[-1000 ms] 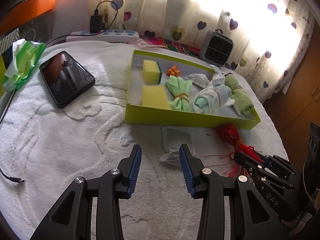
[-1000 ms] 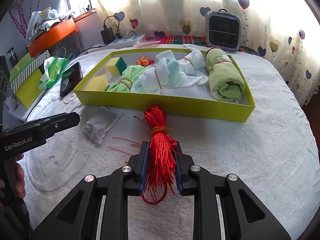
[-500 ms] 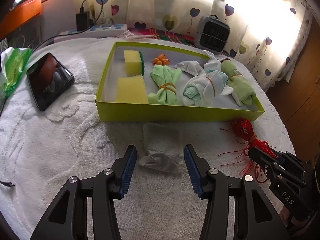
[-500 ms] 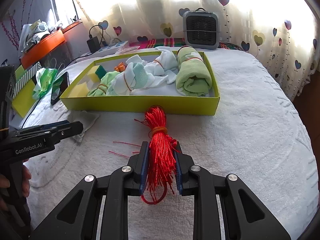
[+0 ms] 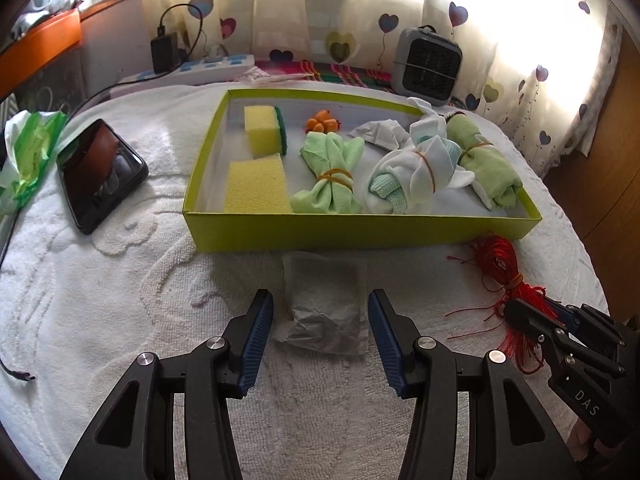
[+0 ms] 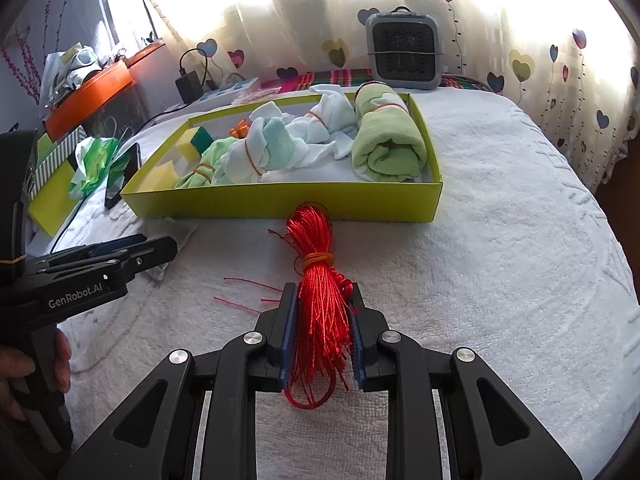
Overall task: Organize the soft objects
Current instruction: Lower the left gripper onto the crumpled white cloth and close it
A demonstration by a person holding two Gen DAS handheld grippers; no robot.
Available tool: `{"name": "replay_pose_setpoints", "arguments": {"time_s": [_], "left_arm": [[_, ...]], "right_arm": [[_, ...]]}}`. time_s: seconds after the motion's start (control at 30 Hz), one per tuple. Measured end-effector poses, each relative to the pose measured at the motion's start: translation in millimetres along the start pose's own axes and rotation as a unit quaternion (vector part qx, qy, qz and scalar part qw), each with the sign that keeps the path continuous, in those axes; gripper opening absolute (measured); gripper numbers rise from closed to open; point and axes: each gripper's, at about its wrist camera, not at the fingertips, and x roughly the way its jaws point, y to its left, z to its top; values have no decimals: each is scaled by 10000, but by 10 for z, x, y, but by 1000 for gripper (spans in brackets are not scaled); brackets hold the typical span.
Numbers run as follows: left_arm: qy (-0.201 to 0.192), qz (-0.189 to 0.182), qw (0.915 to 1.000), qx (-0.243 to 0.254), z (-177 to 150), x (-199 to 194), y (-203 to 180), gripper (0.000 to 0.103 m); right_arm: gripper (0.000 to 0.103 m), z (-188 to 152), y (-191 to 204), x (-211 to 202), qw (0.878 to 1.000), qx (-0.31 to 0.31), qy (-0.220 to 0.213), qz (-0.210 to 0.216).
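**Left-wrist view: tongs spread around a pouch, right tongs pinching red cord**

Left-wrist view shows the left tongs spread wide, their blue pads on either side of a crumpled translucent pouch that lies on the white towelled surface; neither pad touches it. Just beyond the pouch stands the yellow-green box, its near wall straight ahead of the tongs. Inside it, from left to right of the tongs, lie two yellow sponges, a banded green cloth, a banded white sock bundle and a rolled green towel, with a small orange thing toward the far wall. A phone lies well to the left.

Right-wrist view shows the right tongs pressed onto a red cord hank, pinching its near end. The hank stretches forward on the surface, a rubber band around its middle, its far loop just short of the box wall. The left tongs appear at the left, over the pouch.
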Motion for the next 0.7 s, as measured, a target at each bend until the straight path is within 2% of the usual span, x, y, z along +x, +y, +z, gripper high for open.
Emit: {"name": "replay_pose_setpoints", "arguments": {"time_s": [0.23,0.37,0.5,0.7], "left_arm": [[-37,22,10000,24,-12,-2,2,46],[-59,36,10000,7,-10,-21,18,42],[-88,73,9999,-41,-9,-30,49,32],[-115,71,9999,-91,-15,-30,82,27]], "right_arm": [[24,-3,7,1,10000,-12,10,-10],[24,-11,9,11,10000,-20,18,-29],[24,-10,12,17,10000,-27,31,-44],[24,-11,11,17,10000,-29,32,-49]]}}
